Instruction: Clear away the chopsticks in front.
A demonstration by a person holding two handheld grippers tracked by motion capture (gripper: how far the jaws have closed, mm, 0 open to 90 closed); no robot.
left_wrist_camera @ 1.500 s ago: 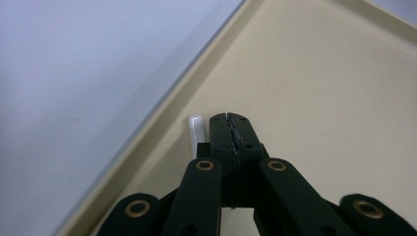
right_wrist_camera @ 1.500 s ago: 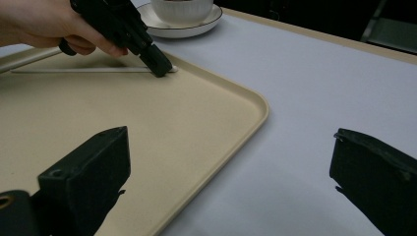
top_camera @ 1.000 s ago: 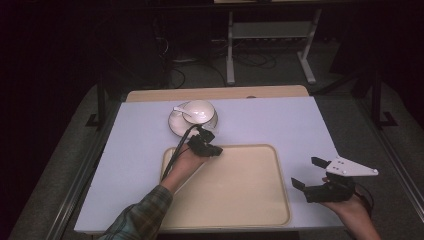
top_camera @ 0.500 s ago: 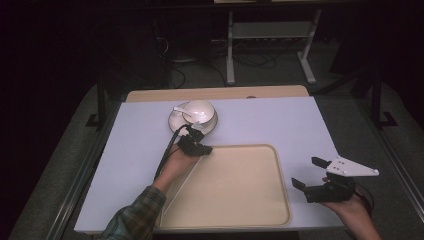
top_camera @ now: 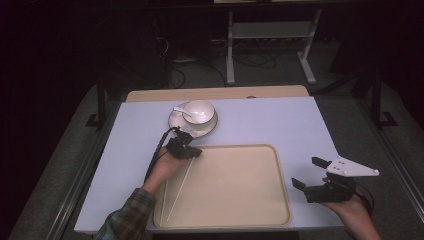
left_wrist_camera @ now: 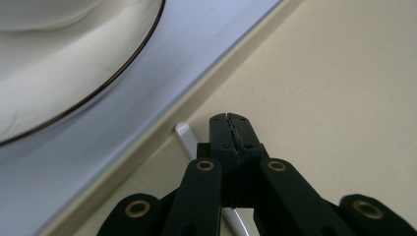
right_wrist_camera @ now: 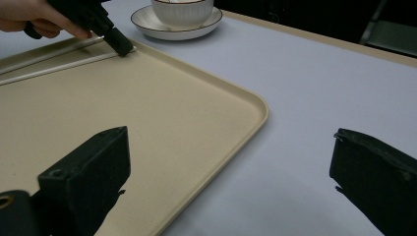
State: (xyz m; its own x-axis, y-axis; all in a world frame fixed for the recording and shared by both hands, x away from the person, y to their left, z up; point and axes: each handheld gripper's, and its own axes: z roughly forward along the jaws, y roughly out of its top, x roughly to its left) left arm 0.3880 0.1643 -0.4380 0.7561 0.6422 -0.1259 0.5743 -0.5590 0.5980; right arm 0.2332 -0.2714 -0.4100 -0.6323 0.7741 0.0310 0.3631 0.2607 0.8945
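White chopsticks [top_camera: 176, 192] lie along the tray's [top_camera: 240, 220] nine o'clock edge, long axis running six to twelve, my left claw [top_camera: 192, 152] at their far tips, nearer than my right claw [top_camera: 307, 172]. Left gripper view: jaws pressed together, empty, one chopstick [left_wrist_camera: 184, 135] just beside them at nine. Right gripper view: jaws spread wide, holding nothing, over the worktop [right_wrist_camera: 305, 88].

Chopsticks [top_camera: 177, 192] in tray [top_camera: 260, 210] — bowl [top_camera: 199, 111] behind
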